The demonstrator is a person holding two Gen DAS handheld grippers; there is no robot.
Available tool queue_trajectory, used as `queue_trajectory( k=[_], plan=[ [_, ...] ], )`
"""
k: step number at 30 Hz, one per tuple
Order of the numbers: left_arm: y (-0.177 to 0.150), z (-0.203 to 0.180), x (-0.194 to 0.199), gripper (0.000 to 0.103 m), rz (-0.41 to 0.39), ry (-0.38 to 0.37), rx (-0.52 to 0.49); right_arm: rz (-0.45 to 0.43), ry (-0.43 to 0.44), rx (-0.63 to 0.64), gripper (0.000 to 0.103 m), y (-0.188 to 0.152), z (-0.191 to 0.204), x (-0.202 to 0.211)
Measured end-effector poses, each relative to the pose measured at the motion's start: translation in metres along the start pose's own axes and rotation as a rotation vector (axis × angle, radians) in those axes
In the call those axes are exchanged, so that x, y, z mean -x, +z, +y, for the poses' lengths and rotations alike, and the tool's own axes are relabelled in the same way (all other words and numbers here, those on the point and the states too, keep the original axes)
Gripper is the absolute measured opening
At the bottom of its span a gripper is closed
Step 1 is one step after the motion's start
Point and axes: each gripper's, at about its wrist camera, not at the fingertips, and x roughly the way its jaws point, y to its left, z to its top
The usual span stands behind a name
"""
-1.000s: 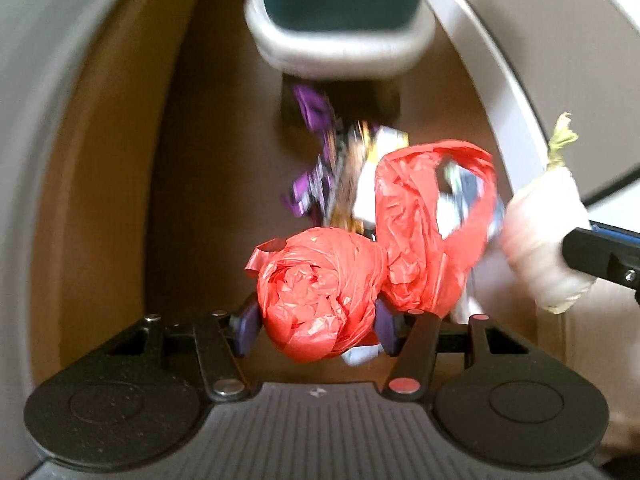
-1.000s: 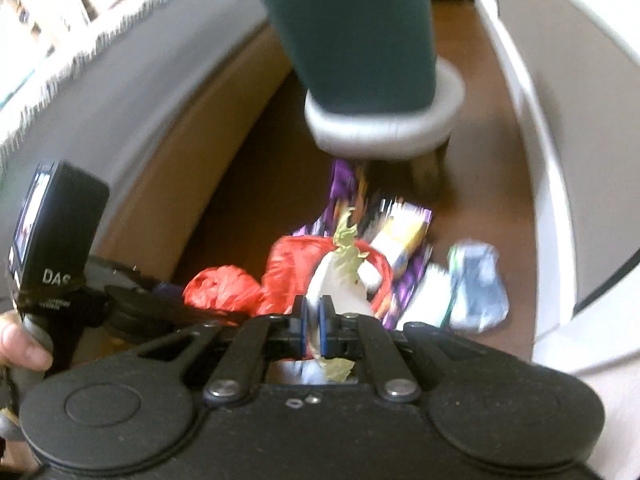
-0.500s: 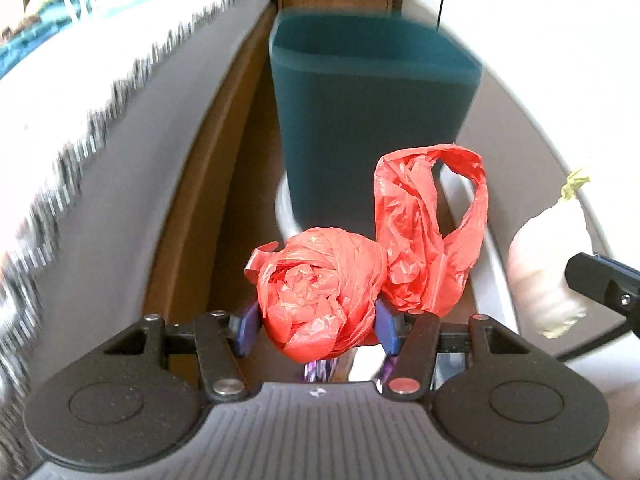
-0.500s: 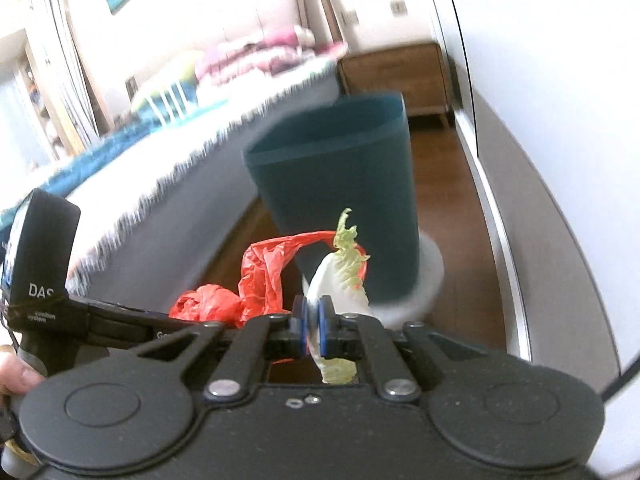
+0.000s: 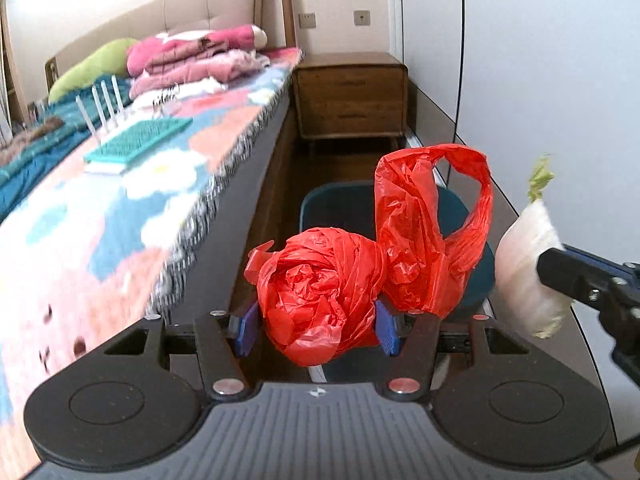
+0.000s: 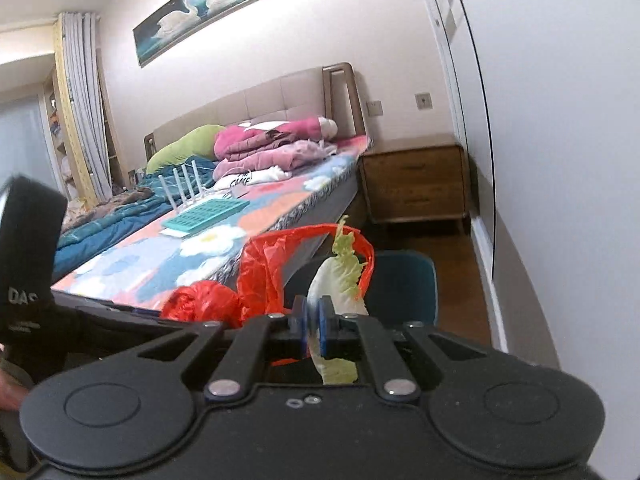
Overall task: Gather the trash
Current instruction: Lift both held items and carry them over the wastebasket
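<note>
- Red plastic bag (image 5: pixel 320 296), clamped in the left gripper (image 5: pixel 316 324): centre it over the teal bin (image 5: pixel 320 204) at twelve o'clock before letting go.
- Right gripper (image 6: pixel 314 320), pinched on the cabbage leaf (image 6: pixel 338 280): carry it over the same rim.

Teal bin (image 5: pixel 460 208) on wooden floor (image 6: pixel 452 248).

The teal bin (image 5: pixel 452 208) stands in a narrow floor strip between bed (image 5: pixel 224 216) and wall (image 5: pixel 552 100), nightstand (image 5: pixel 352 92) beyond.
</note>
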Motion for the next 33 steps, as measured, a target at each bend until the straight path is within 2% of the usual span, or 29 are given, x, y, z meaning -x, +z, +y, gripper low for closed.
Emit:
queue_trajectory(
  k=[2, 9, 14, 23, 33],
  plan=[
    [0.012, -0.003, -0.011, 0.057, -0.011, 0.011, -0.018, 0.003, -0.018, 0.017, 0.005, 0.013, -0.002, -0.019],
    [0.034, -0.018, -0.049, 0.057, 0.015, 0.005, -0.043, 0.012, -0.049, 0.032, 0.005, 0.015, -0.017, -0.052],
    [0.032, -0.025, -0.079, 0.057, 0.036, -0.005, -0.061, 0.077, -0.086, 0.034, 0.005, 0.003, -0.028, -0.088],
    [0.023, -0.03, -0.131, 0.057, 0.105, 0.006, -0.097, 0.163, -0.132, 0.08, 0.005, -0.014, -0.025, -0.124],
    [0.016, -0.044, -0.159, 0.057, 0.152, -0.014, -0.185, 0.253, -0.179, 0.083, 0.005, -0.023, -0.027, -0.149]
  ],
)
